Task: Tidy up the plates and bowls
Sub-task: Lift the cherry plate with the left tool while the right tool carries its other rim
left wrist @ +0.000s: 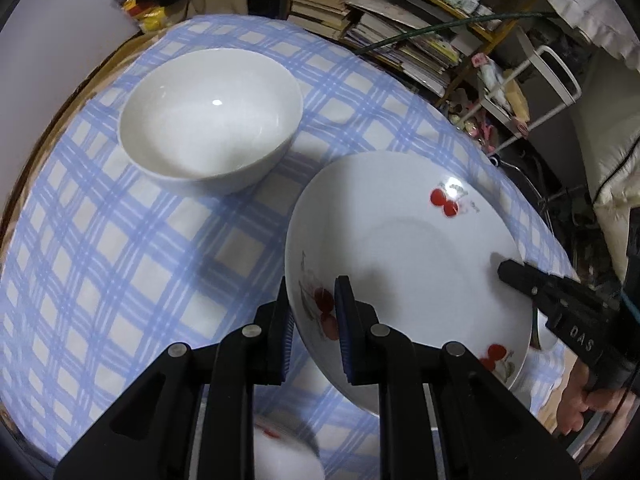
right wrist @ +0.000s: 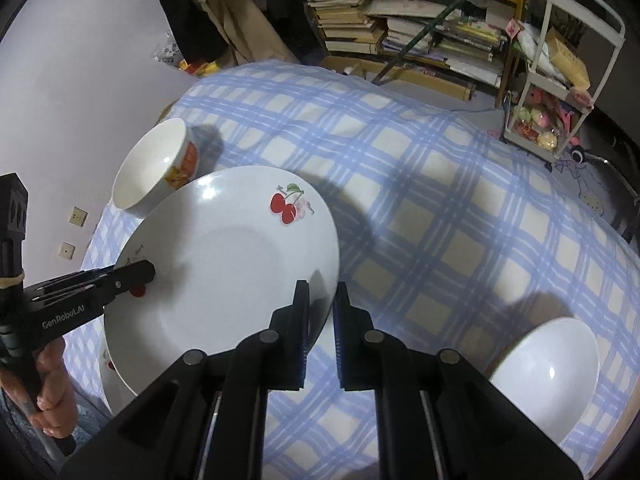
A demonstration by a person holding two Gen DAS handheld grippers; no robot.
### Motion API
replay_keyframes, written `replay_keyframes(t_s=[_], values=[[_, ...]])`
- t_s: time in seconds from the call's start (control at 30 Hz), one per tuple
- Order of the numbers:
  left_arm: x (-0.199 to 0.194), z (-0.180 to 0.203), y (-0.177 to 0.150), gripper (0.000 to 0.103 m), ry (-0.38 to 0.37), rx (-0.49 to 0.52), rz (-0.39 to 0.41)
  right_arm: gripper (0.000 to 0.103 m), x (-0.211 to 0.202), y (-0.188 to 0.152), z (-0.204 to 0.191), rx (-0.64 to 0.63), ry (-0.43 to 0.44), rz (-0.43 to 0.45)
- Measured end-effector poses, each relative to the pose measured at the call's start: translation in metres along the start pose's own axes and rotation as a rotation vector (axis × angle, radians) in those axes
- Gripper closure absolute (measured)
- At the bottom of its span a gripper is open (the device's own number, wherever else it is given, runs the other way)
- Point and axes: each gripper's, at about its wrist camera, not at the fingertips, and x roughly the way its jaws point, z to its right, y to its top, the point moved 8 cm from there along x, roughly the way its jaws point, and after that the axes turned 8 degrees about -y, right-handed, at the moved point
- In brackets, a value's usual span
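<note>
1. The step in hand is moving one plate. The left gripper point(left wrist: 314, 320) is clamped on one edge of the cherry plate point(left wrist: 400, 248), and the right gripper point(right wrist: 322, 300) is pinched tight on the other edge, so the plate hangs between the two
2. The cherry plate is up in the air over the checked cloth point(left wrist: 120, 260) – it tilts a bit and throws a shadow on the cloth under it
3. A second plate point(right wrist: 105, 372) lies on the cloth, partly hidden under the held one (it has red cherries on it too, but it looks blurry)
4. Next, I think, the held plate has to go to one spot and come down flat. Both hands need to move together and let go only when it rests, or it could slip and crack
5. Plates: two that I can see, one held and one lying down
6. Bowls: two in the right view – a plain white bowl point(right wrist: 552, 372) near the camera and an orange bowl point(right wrist: 160, 164) behind the plate, well apart from each other
7. The left view shows just one bowl point(left wrist: 212, 120), white inside. I cannot tell which of the two it is
</note>
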Motion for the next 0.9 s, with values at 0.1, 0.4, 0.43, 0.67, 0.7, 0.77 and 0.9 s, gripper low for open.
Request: replay_keyframes(t_s=[0.1, 0.4, 0.43, 0.67, 0.7, 0.77, 0.9], values=[[-0.019, 0.003, -0.01, 0.085, -0.024, 0.047, 0.024, 0.091, -0.013, -0.007, -0.003, 0.015, 0.009, 0.023], [-0.073, 0.003, -0.04, 0.084, 0.0, 0.126, 0.087, 0.091, -0.051, -0.025, -0.029, 0.0, 0.042, 0.078], [-0.079, 0.002, -0.043, 0.084, 0.002, 0.127, 0.095, 0.091, -0.054, -0.026, -0.033, -0.003, 0.046, 0.082], [-0.114, -0.017, -0.064, 0.083, 0.018, 0.11, 0.115, 0.091, -0.076, -0.041, -0.068, -0.038, 0.07, 0.096], [-0.119, -0.021, -0.068, 0.083, 0.03, 0.111, 0.12, 0.091, -0.079, -0.044, -0.073, -0.042, 0.074, 0.099], [-0.131, -0.029, -0.075, 0.083, 0.032, 0.1, 0.131, 0.091, -0.085, -0.048, -0.084, -0.058, 0.08, 0.106], [-0.148, -0.043, -0.087, 0.083, 0.043, 0.082, 0.142, 0.091, -0.094, -0.057, -0.103, -0.08, 0.093, 0.114]])
